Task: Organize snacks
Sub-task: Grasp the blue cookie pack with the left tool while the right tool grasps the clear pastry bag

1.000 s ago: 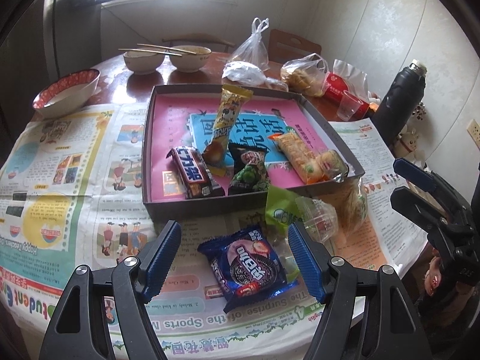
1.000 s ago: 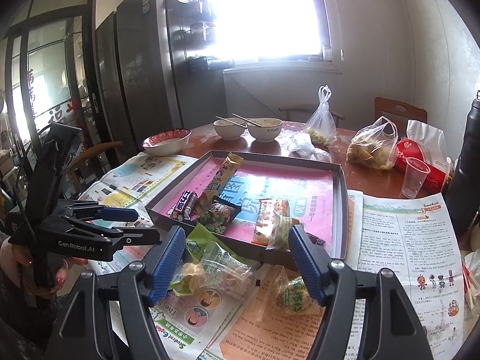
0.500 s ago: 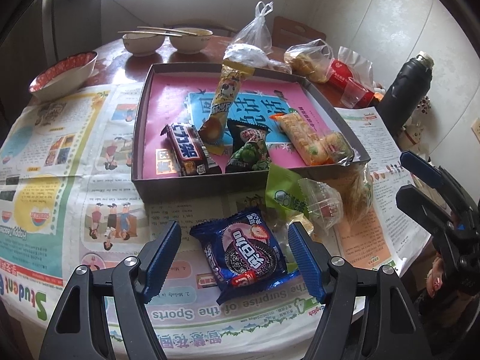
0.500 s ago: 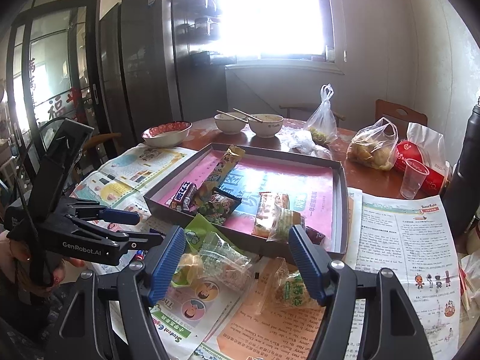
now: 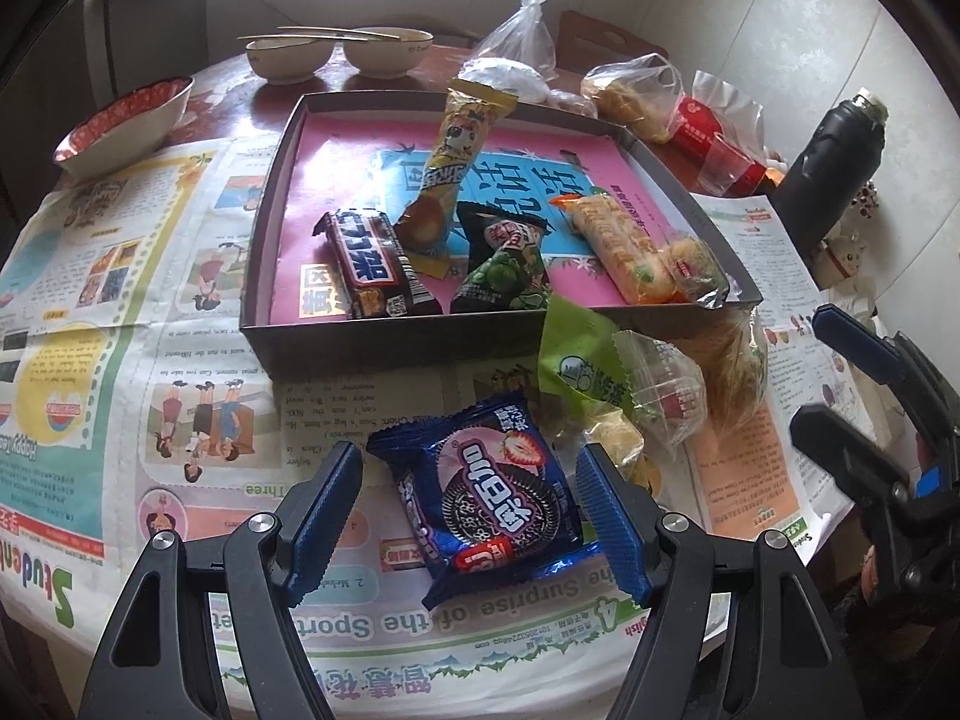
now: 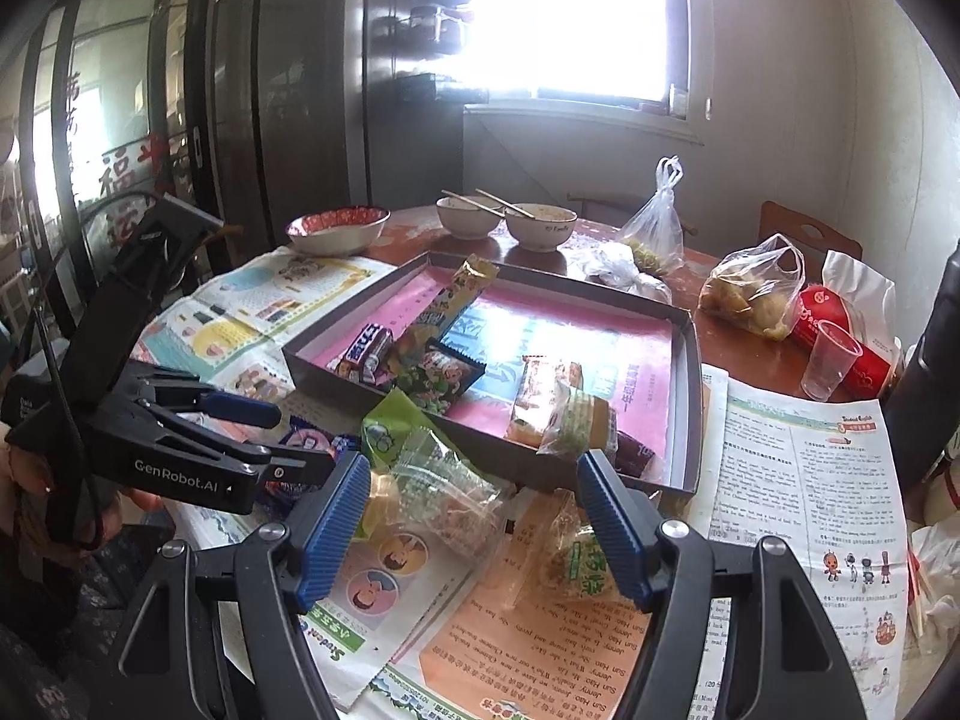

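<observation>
A round wooden counter (image 5: 228, 90) is spread with colourful printed newspaper sheets (image 5: 138, 312), and on them sits a shallow grey cardboard box lid with a pink and blue printed lining (image 5: 336, 168). Inside the lid lie a dark brown chocolate bar wrapper (image 5: 375, 264), a long yellow snack stick wrapper (image 5: 453, 162) propped up at an angle, a black and green candy packet (image 5: 507, 270) and a clear pack of orange-tinted biscuits (image 5: 624, 246) along the right wall. Outside the lid, on the newspaper, a blue and pink foil cookie packet (image 5: 492, 492) lies flat between the blue ribbed fingers (image 5: 327, 510) of the left gripper (image 5: 471, 516), whose jaws stand apart with neither pad touching the packet. Just beside it to the right sit a green-topped clear pastry bag (image 5: 606, 378) and another clear bag of crumbly pastry (image 5: 738, 372), both near the lid's front wall. The right gripper (image 6: 474, 516) hovers released over these clear bags, grasping nothing. At the far side of the counter stand two cream ceramic bowls with chopsticks (image 5: 336, 51), a red-rimmed bowl (image 5: 126, 120), tied plastic bags (image 5: 522, 42), a clear plastic cup (image 6: 831, 360) and a black flask (image 5: 834, 156).
</observation>
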A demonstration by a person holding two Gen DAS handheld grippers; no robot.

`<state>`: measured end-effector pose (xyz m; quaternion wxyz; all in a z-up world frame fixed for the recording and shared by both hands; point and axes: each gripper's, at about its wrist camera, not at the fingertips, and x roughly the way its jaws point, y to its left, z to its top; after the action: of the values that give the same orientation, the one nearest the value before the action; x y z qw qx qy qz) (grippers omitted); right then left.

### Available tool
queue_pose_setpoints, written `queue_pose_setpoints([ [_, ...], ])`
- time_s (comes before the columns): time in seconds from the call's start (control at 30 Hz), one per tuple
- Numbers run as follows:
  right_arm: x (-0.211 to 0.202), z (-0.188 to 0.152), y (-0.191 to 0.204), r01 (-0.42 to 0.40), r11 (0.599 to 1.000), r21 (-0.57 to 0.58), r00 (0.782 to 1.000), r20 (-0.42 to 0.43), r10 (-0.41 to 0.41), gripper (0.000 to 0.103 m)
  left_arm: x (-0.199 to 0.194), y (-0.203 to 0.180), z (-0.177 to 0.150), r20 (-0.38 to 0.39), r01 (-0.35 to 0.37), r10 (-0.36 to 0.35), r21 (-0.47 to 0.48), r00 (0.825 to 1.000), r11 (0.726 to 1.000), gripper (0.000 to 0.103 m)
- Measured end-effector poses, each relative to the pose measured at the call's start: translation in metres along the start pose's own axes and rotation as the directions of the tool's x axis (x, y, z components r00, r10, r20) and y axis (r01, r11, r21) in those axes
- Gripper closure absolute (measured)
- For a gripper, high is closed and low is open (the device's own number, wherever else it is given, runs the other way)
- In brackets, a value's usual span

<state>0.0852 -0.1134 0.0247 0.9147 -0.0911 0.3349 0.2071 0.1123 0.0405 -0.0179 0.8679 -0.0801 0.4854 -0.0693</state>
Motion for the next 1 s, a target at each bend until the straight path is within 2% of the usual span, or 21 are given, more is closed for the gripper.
queue_pose_setpoints([
  [0.27,0.005,-0.006,0.01,-0.012,0.998,-0.062,0.999,-0.034,0.01,0.032,0.006,-0.005,0.001,-0.001,-0.025,0.025,0.004,1.0,1.0,0.028],
  [0.5,0.012,-0.01,0.013,-0.015,0.996,-0.083,0.999,-0.053,0.01,0.032,0.015,-0.007,0.002,-0.019,-0.075,0.075,0.008,0.997,0.997,0.028],
  [0.8,0.039,-0.02,0.017,0.043,0.984,-0.174,0.991,-0.119,-0.064,0.032,0.013,0.007,-0.001,-0.029,-0.088,0.088,0.0,0.996,0.996,0.026],
  [1.0,0.054,-0.022,0.023,0.081,0.965,-0.25,0.986,-0.121,-0.114,0.032,0.012,0.006,-0.003,-0.033,-0.096,0.097,0.01,0.995,0.995,0.026],
])
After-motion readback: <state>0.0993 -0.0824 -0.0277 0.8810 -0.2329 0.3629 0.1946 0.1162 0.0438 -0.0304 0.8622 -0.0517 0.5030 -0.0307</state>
